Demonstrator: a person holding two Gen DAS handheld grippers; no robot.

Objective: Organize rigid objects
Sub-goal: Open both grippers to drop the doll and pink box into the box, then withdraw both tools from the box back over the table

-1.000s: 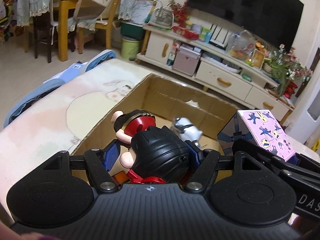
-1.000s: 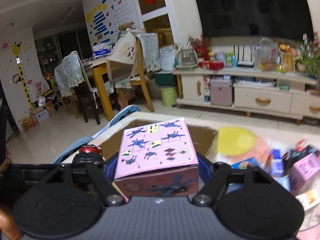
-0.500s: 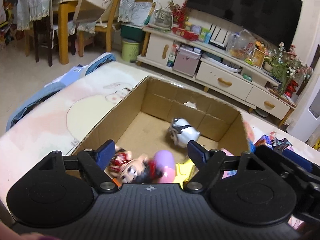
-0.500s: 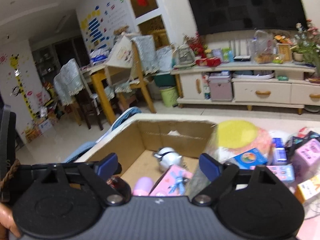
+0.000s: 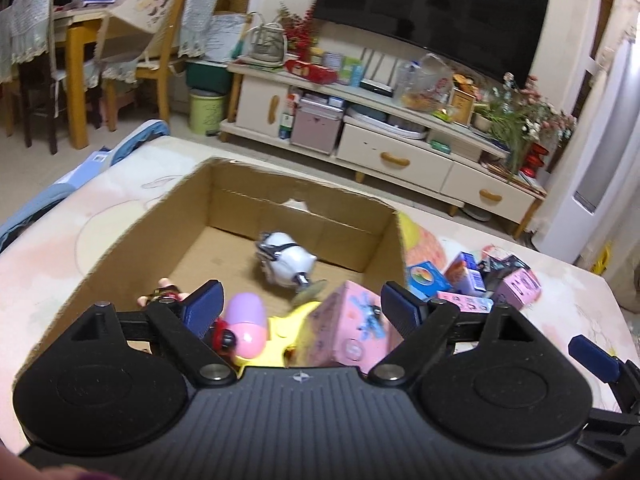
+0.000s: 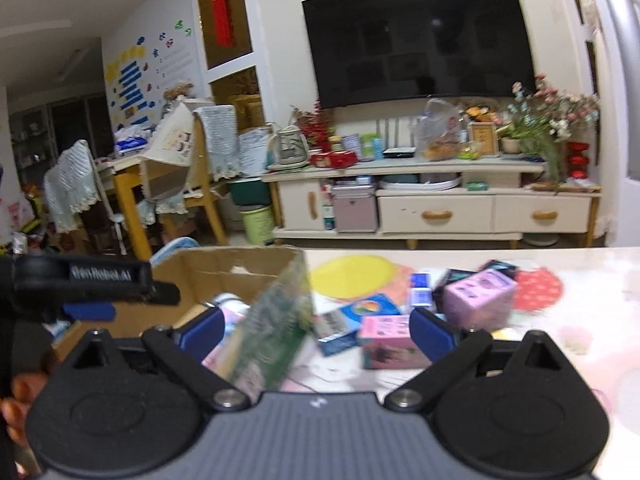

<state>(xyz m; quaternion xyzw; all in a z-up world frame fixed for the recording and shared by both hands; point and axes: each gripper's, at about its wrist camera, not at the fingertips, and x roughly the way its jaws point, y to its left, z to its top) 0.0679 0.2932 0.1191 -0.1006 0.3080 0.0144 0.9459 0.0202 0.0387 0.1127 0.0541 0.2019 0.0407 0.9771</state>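
Behind everything, a living room is showing one big dark TV (image 6: 420, 40) over a long white cabinet (image 6: 436, 204). Closer, one cardboard box (image 5: 120, 240) is sitting on a pale table (image 5: 52, 224). Four toys are lying in it: one little doll (image 5: 160, 295) at the left, one purple and pink capsule (image 5: 245, 320), one white robot (image 5: 286, 258) farther back, and one pink box (image 5: 352, 330) at the right. The left gripper (image 5: 298, 304) is hanging over them, its jaws wide apart after just opening, holding nothing. A second ago it was gripping the doll. The right gripper (image 6: 314, 330) is also gaping wide and holding nothing, having just opened; before, it was clamping the pink box. Right of the cardboard box, about seven small cartons (image 6: 478, 294) are lying in a heap, blurry.
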